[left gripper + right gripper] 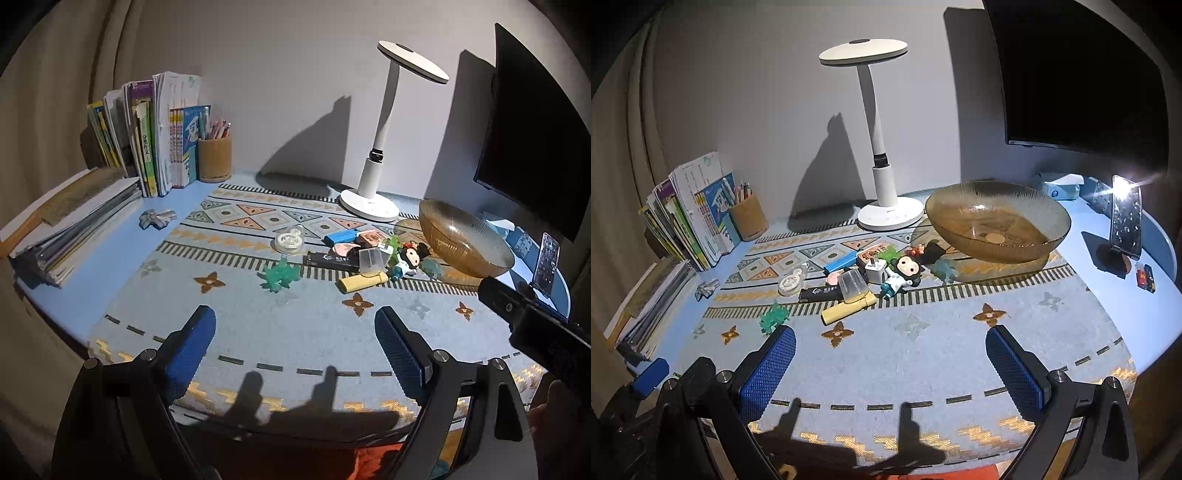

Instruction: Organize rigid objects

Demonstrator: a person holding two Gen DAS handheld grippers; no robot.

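A heap of small items lies mid-mat: a tape roll [290,240], a blue stick [341,236], a black box [332,260], a yellow highlighter [364,282], a doll [406,260] and a green toy [279,275]. An amber glass bowl [465,240] stands to their right. My left gripper [295,328] hovers open over the near mat, short of the heap, with nothing between its pads. In the right wrist view my right gripper [892,350] is likewise open and empty, nearer than the highlighter [849,306], the doll [903,273], a white charger [875,271] and the bowl [960,206].
A white desk lamp [886,218] stands behind the heap. Books [147,147] and a pen holder [214,158] fill the back left, with flat stacks [74,221] at the left edge. A monitor [1071,74], a phone on a stand [1126,218] and lighters [1145,277] are at the right.
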